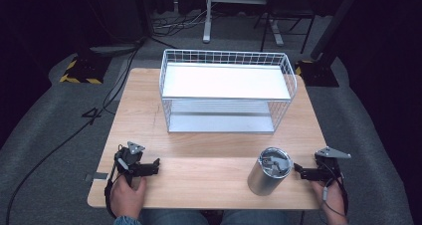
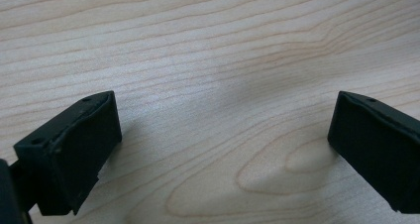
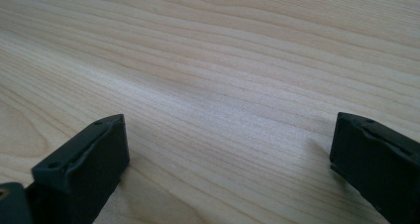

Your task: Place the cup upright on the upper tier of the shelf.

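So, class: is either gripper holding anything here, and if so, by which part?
Nothing is held. The left gripper and the right gripper are open over bare table; the steel tumbler stands free.

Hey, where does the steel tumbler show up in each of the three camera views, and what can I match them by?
High view: the steel tumbler stands upright near the front edge, right of centre, just left of the right gripper.
Left gripper view: bare wood between open jaws.
Right gripper view: bare wood between open jaws.
Shared landmark: the light wooden table.
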